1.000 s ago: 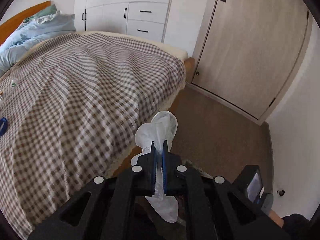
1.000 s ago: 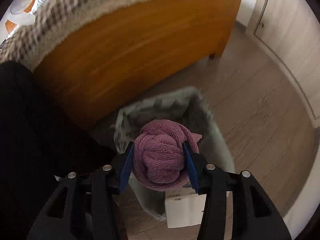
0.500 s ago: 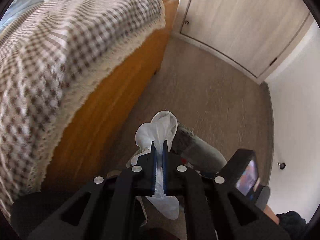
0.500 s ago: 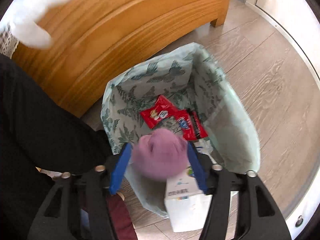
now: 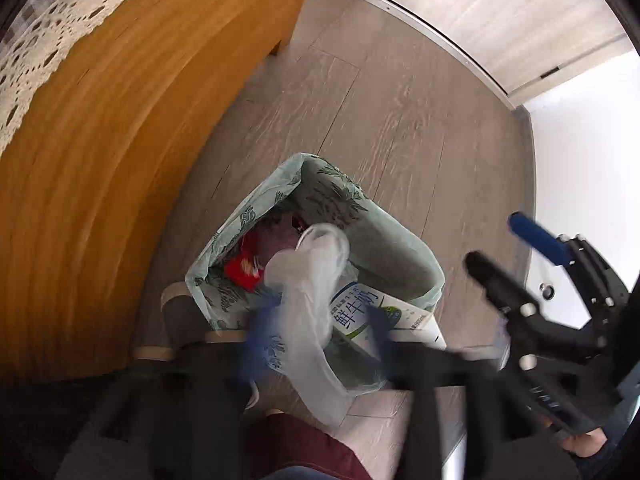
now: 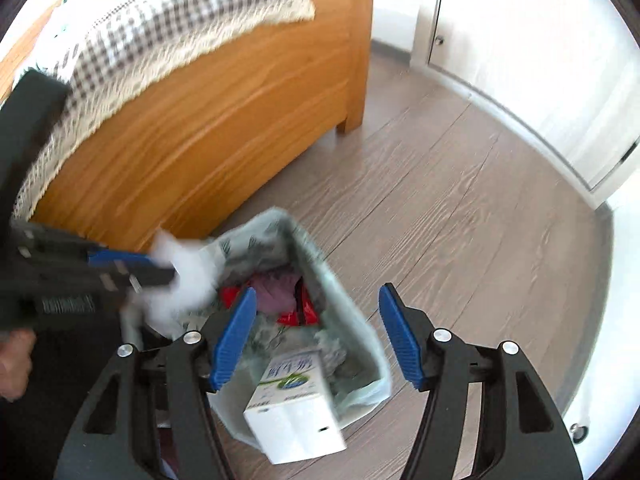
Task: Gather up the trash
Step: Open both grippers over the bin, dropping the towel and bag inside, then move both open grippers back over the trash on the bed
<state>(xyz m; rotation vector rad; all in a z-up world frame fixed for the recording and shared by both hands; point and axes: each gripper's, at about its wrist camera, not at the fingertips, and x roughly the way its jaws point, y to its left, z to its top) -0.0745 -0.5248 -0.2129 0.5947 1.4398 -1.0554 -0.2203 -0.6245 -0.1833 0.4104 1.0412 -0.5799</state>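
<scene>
1. Over the bin [image 5: 404,256] on the floor beside the bed [image 6: 208,128], the left gripper [image 5: 316,336] is opening its blurred fingers [image 5: 256,340]; the white plastic bag [image 5: 308,292] hangs loose between them.
2. To the right, the right gripper [image 6: 316,336] stands released and empty above the bin, milk carton [image 6: 292,404] below it.

Grey wood-plank floor [image 6: 460,216] fills the view, and the bin [image 6: 362,344], lined with a pale green leaf-print bag, stands right on it. Just behind the bin sits the bed [image 6: 224,120], its orange wooden foot panel down on the floor, one corner leg planted beyond the bin. On the bed lies a checked cover [image 6: 168,12] with a lace edge hanging over the panel.
</scene>
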